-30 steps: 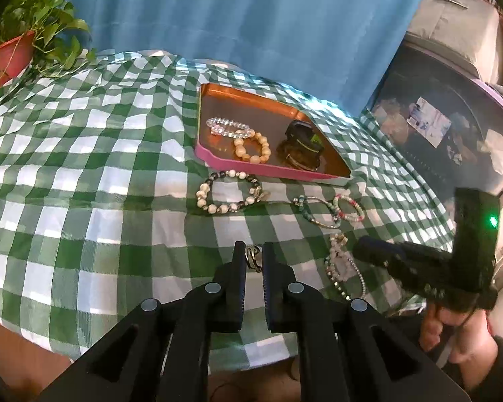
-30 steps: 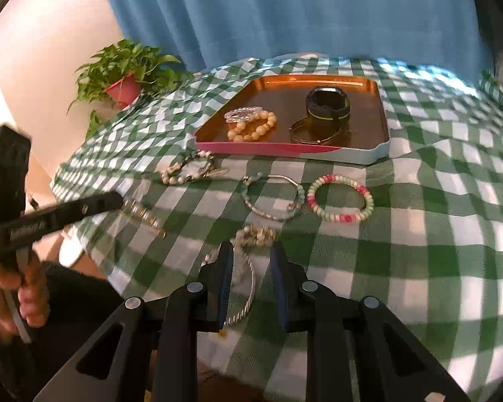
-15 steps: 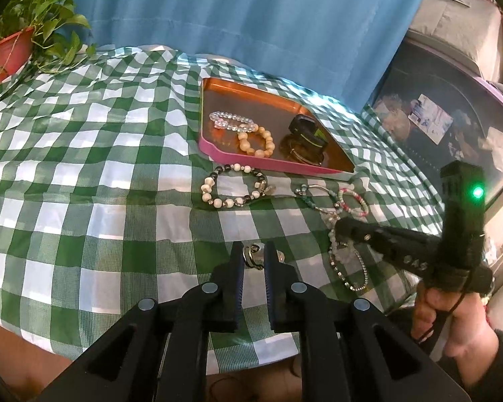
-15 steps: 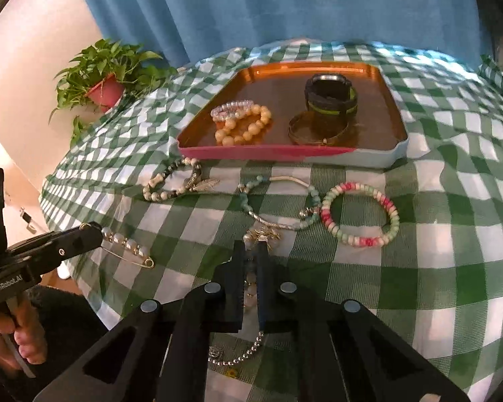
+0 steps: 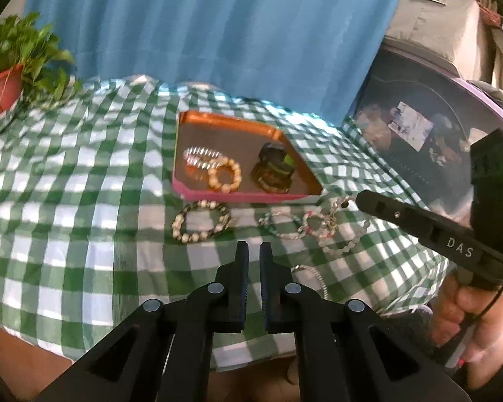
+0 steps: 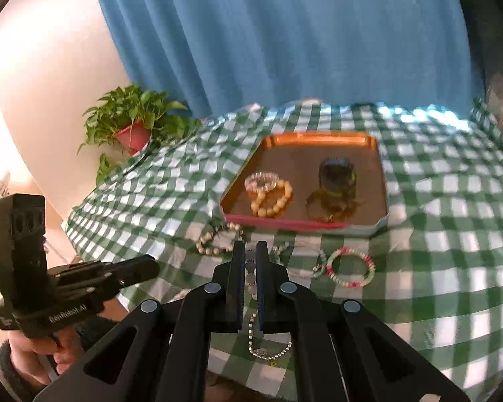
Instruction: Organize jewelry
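An orange tray (image 5: pixel 224 123) (image 6: pixel 318 139) on the checked cloth holds a clear bead bracelet (image 5: pixel 198 154), a cream bead bracelet (image 5: pixel 224 176) and dark bangles (image 5: pixel 274 167). In front of it lie a black-and-white bead bracelet (image 5: pixel 199 221), a teal bracelet (image 5: pixel 280 226) and a pink-green bracelet (image 6: pixel 350 266). My right gripper (image 6: pixel 250 253) is shut on a bead-and-chain necklace (image 6: pixel 251 273), lifted above the cloth, its chain hanging down (image 6: pixel 268 355). My left gripper (image 5: pixel 254 251) is shut, nothing visible between its fingers; it also shows in the right wrist view (image 6: pixel 141 268).
A potted plant (image 5: pixel 6 77) (image 6: pixel 132 130) stands at the table's far left corner. A blue curtain hangs behind. A suitcase and clutter (image 5: pixel 419 107) sit to the right. The table's front edge is just under both grippers.
My right gripper closed on the necklace and lifted it off the cloth. My left gripper rose and moved back; the small pin it held no longer shows between its fingers.
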A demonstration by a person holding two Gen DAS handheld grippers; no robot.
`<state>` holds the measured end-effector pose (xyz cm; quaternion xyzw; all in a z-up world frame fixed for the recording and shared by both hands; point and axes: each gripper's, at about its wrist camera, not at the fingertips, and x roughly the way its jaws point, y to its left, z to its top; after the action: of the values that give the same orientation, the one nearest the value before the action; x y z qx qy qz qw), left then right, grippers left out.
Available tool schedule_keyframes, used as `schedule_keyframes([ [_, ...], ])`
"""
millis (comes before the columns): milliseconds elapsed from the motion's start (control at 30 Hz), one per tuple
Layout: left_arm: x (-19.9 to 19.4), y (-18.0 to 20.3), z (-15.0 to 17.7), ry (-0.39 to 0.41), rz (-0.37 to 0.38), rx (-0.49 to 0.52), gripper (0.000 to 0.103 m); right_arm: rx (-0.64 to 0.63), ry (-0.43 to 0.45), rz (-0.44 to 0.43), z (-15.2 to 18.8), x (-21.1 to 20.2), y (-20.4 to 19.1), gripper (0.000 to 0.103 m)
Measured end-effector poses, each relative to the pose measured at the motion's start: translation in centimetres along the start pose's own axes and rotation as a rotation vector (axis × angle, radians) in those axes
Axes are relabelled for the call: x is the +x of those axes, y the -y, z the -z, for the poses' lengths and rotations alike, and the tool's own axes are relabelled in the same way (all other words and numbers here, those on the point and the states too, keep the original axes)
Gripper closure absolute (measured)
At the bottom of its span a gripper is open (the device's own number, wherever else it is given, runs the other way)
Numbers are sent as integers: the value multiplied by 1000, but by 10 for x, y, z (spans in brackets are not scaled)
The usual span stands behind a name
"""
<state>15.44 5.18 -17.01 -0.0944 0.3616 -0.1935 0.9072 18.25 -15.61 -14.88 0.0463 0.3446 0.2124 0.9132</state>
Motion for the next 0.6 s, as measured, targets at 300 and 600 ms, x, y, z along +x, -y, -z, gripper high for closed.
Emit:
schedule_keyframes([
  [300, -27, 23, -35, 84, -1, 64, 96, -53, 97, 55, -34, -50, -17, 98],
  [600, 18, -24, 27, -123, -28, -26, 55, -50, 32, 70, -4, -24, 2, 98],
])
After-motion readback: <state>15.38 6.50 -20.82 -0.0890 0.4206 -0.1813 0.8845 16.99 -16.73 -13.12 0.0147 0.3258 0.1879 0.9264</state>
